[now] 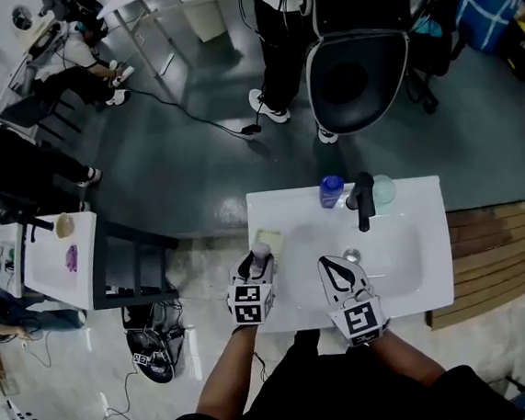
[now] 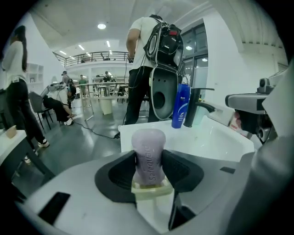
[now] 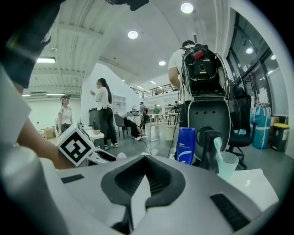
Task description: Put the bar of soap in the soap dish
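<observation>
A lilac bar of soap [image 2: 148, 157] stands upright between the jaws of my left gripper [image 2: 148, 172], which is shut on it. Just below and ahead of the bar lies the pale yellow soap dish [image 2: 152, 191]. In the head view the soap [image 1: 261, 251] sits at the near edge of the soap dish [image 1: 272, 239], on the left part of the white sink counter [image 1: 290, 299], with my left gripper [image 1: 260, 266] behind it. My right gripper [image 1: 333, 266] hangs over the basin's near left side, shut and holding nothing. Its black pads [image 3: 154, 176] meet with nothing between them.
A blue bottle [image 1: 331, 190], a black faucet [image 1: 364, 200] and a pale cup [image 1: 383, 188] with a toothbrush stand along the sink's far edge. The basin drain [image 1: 351, 256] is right of the dish. A person with a backpack and a black chair [image 1: 357, 68] stand beyond the sink.
</observation>
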`<state>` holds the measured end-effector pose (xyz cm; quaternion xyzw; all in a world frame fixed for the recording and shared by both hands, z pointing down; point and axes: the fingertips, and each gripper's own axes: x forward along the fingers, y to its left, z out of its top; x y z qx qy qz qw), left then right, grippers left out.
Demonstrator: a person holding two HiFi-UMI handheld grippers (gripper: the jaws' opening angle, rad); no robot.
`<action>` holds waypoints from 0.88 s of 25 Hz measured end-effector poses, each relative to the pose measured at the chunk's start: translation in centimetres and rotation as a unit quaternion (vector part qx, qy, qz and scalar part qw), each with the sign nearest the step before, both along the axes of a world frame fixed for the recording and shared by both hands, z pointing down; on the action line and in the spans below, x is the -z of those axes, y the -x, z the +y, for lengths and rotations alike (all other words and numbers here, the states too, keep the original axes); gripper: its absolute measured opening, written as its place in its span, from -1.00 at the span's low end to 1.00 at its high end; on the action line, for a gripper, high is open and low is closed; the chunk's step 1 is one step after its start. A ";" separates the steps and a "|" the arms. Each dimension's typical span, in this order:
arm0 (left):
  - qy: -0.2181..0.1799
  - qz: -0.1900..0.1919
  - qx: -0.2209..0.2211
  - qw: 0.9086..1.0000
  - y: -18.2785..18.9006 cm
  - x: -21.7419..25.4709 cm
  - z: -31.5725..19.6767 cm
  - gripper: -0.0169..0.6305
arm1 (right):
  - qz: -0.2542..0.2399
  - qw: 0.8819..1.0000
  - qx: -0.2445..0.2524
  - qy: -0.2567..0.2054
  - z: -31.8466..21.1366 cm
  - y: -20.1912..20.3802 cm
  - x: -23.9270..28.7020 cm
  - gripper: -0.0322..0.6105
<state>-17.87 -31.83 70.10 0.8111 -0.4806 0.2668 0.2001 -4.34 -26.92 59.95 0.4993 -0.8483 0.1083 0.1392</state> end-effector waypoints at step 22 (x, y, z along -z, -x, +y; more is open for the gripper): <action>-0.027 -0.032 0.012 0.999 -0.4 2.1 -1.5 -0.48 | 0.006 0.999 -0.001 -0.033 -1.1 -0.1 2.5 -0.84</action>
